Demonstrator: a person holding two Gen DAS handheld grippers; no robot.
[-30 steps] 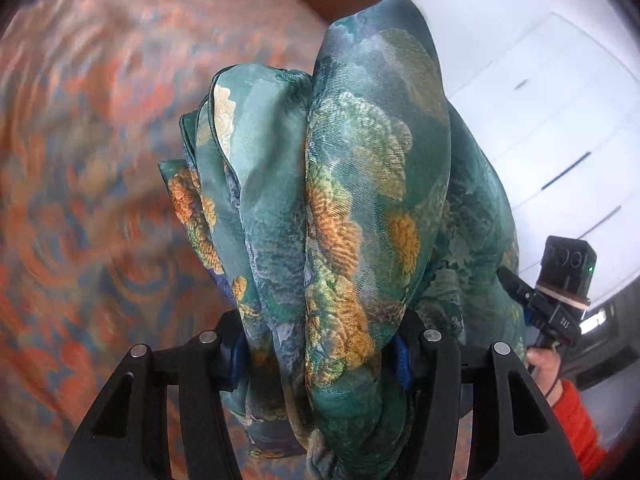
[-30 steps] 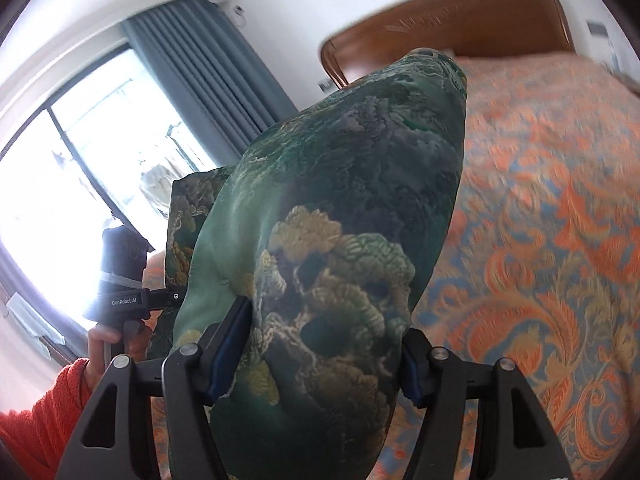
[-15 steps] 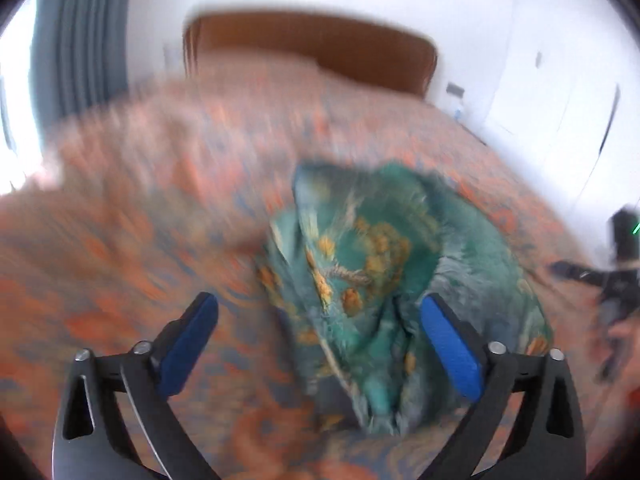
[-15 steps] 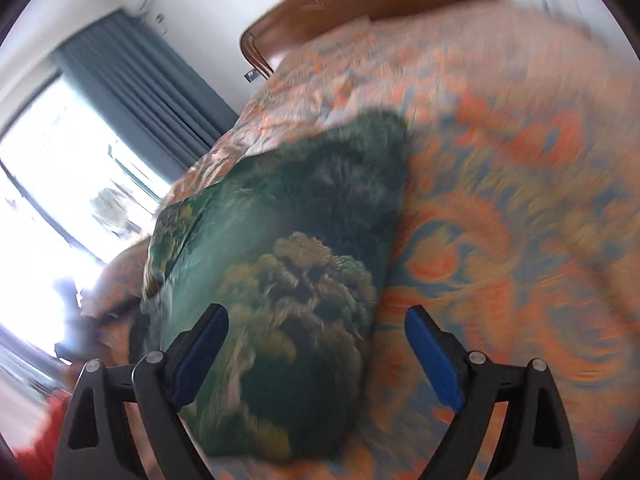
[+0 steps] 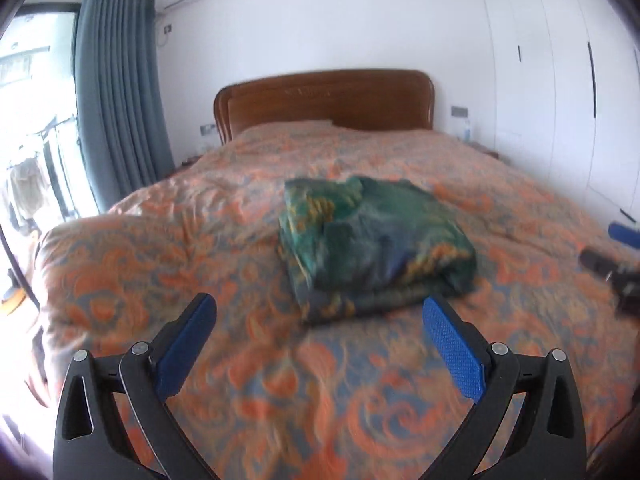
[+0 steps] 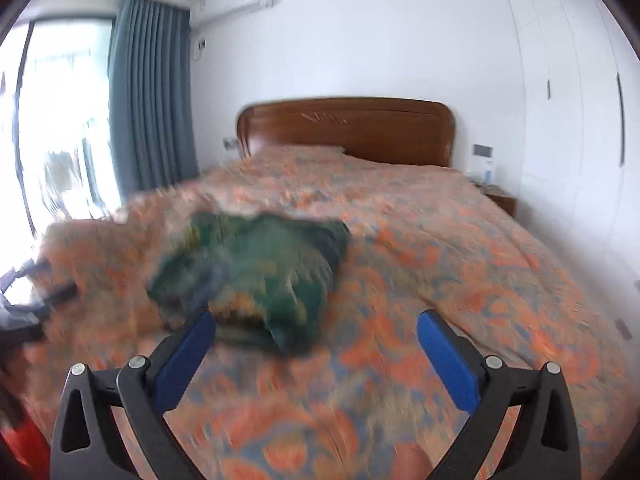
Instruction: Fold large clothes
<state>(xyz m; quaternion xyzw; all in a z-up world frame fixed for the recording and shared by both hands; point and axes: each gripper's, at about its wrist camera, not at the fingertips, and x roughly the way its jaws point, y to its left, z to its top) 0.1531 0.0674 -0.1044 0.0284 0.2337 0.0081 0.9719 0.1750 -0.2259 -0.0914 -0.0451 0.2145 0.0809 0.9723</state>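
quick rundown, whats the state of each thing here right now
green garment: folded in a bundle, lying on the bed, nothing gripping it
left tool: open, empty, jaws just opened
right tool: open, empty, jaws just opened
bedspread: spread over the bed, rumpled
curtain: drawn aside

Daylight pours in from the window [image 6: 60,120] left of the bed [image 5: 500,200], blown out to white glare. Fisheye bends the walls, corners black. Right wrist view smears the green garment [image 6: 256,272]; bedspread nearby blurs.
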